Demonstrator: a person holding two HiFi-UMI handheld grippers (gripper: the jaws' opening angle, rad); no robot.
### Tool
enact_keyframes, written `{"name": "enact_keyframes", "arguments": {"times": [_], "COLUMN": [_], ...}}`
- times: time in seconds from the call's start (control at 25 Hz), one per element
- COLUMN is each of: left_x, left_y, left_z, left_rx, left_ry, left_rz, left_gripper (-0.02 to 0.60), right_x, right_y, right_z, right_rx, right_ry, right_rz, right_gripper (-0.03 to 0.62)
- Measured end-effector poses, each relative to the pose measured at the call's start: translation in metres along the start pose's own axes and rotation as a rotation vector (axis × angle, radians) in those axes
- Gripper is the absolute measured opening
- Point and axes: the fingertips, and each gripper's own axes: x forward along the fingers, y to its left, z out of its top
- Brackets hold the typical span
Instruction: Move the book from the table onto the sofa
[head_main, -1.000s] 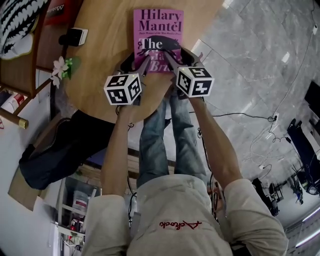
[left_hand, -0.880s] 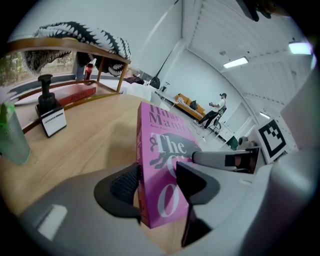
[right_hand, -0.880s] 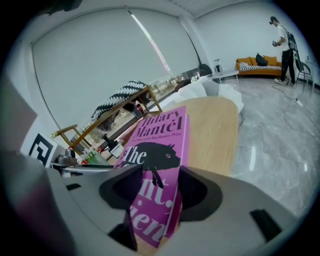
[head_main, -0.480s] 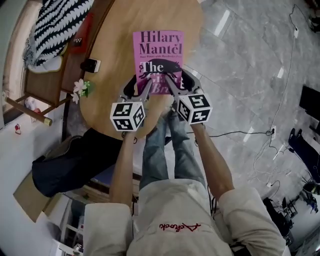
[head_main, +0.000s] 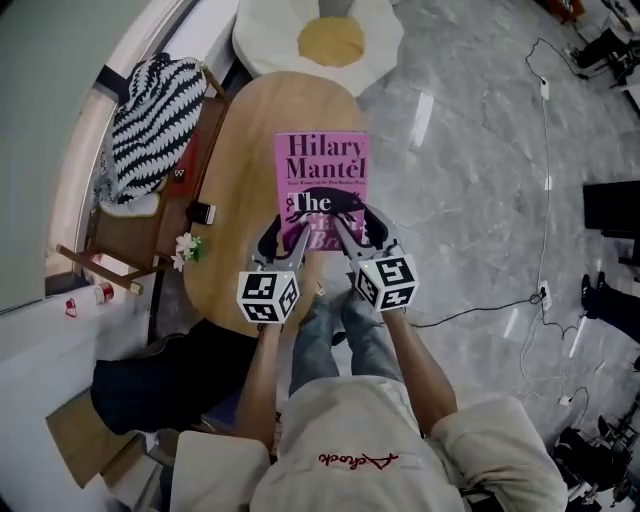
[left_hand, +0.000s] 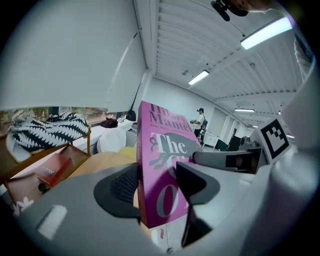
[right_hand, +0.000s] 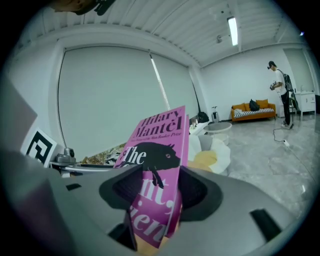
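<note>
Grey marble floor (head_main: 470, 170) spreads to the right of an oval wooden tabletop (head_main: 235, 200). The book (head_main: 322, 175) is held over that tabletop's right side, just ahead of both tongs. Its cover is bright pink, with "Hilary Mantel" in dark serif letters across the top. Beneath that runs a line of small print, which in the right gripper view ends in "Booker Prize". Below it, "The" stands in white over a black animal shape, and the tongs cut off the lower title words. The cover faces up toward the head camera.

The left tongs (left_hand: 157, 182) are clamped narrow on the book's near left corner, one pad on the cover and one behind it. The right tongs (right_hand: 155, 187) grip the near right corner the same way. In the left gripper view the book's bottom corner hangs free below the pads.

Left of the left tongs are a small white flower (head_main: 186, 247) and, further off, a black-and-white striped cloth (head_main: 150, 120). Far beyond the right tongs an orange sofa (right_hand: 252, 111) stands by the wall.

Compared with half a second ago, the two-sided grip is unchanged. The tabletop now looks further below, and a white and yellow cushion (head_main: 320, 35) beyond the book has come into view.
</note>
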Motion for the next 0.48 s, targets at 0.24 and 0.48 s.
{"name": "enact_keyframes", "arguments": {"times": [0.24,0.48], "left_x": [0.001,0.017], "left_y": [-0.056,-0.119], "left_z": [0.045,0.073], "left_rx": [0.047,0.100], "left_ry": [-0.046,-0.058], "left_rz": [-0.043,-0.119], "left_gripper": [0.241,0.241], "right_x": [-0.049,-0.101], "right_y": [-0.022,-0.060], "right_z": [0.051,0.082], "right_rx": [-0.036,-0.018], "right_ry": [-0.067,-0.125], "right_rz": [-0.033,-0.114], "right_gripper": [0.225,0.225]}}
